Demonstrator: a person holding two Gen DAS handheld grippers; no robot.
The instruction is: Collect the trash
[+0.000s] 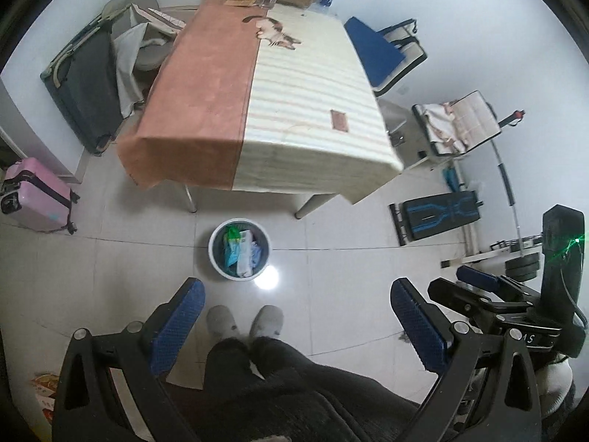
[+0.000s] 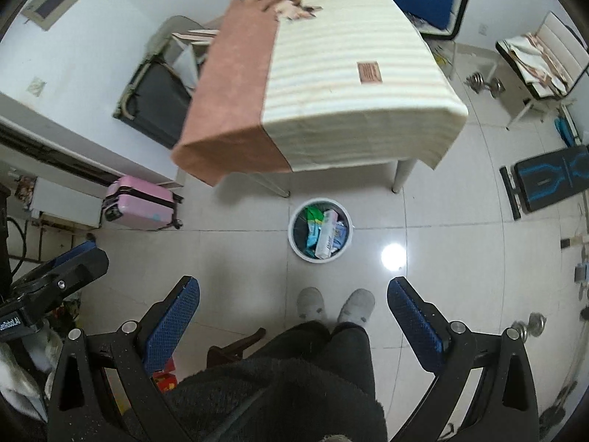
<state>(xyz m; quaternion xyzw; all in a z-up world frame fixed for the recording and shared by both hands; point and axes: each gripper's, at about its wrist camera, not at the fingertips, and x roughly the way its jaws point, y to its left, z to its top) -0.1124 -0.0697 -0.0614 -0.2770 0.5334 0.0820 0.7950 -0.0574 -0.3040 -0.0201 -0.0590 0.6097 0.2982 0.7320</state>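
Both grippers held high over the floor, pointing down and fwd. Left gripper (image 1: 296,316): blue-padded fingers (image 1: 176,326) spread wide, nothing btwn them but the person's grey slippers (image 1: 244,322) and dark trousers below. Right gripper (image 2: 292,316): fingers (image 2: 171,322) likewise wide apart, empty.

Trash bin (image 1: 217,258), round w/ pale rim, stands on the tiled floor ahead of the fingertips, just past the slippers; in the left view roughly centred btwn the fingers, in the right view also btwn them. Inside it: wrappers and packets (image 2: 324,234), green, teal, white.

Beyond the bin, further fwd of both grippers, a table (image 1: 294,84) w/ pink-and-striped cloth. A small reddish patch (image 1: 339,119) sits on the striped half; can't tell if printed or loose. Pink suitcase (image 2: 138,202) on the floor off to the left of the left fingers.
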